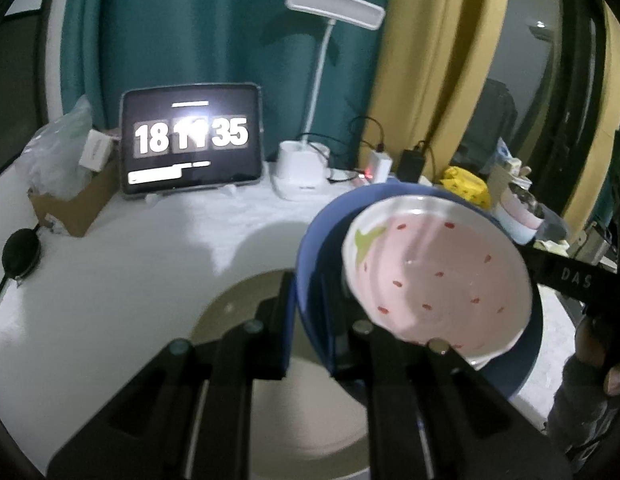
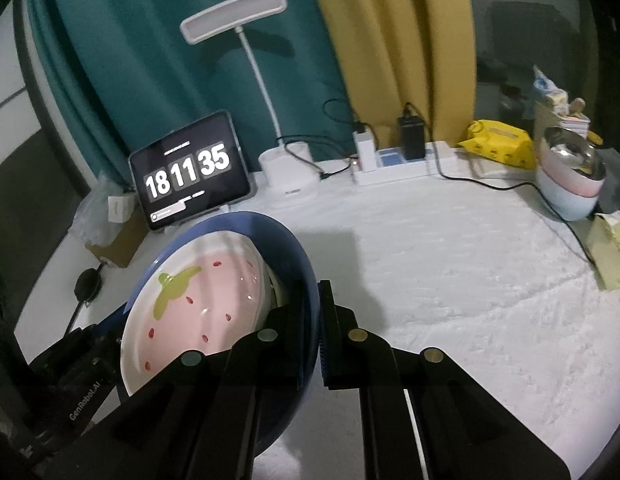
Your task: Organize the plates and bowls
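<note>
Blue bowl (image 2: pixel 298 264) with strawberry dish (image 2: pixel 198 304) nested inside, clamped at opposite rims by left gripper (image 1: pixel 310 316) and right gripper (image 2: pixel 313 320), carried above beige plate (image 1: pixel 238 312); stacking there judged unfinished.

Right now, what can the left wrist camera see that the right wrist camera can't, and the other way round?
Only the left wrist view shows the beige plate on the table below the left gripper, and a person's hand at the right edge.

Only the right wrist view shows the stacked bowls with a metal one on top, the power strip, and a wide bare stretch of white tablecloth.

Both show the blue bowl holding the strawberry dish, clamped at opposite rims by both grippers, plus the clock tablet, desk lamp and yellow packet.
</note>
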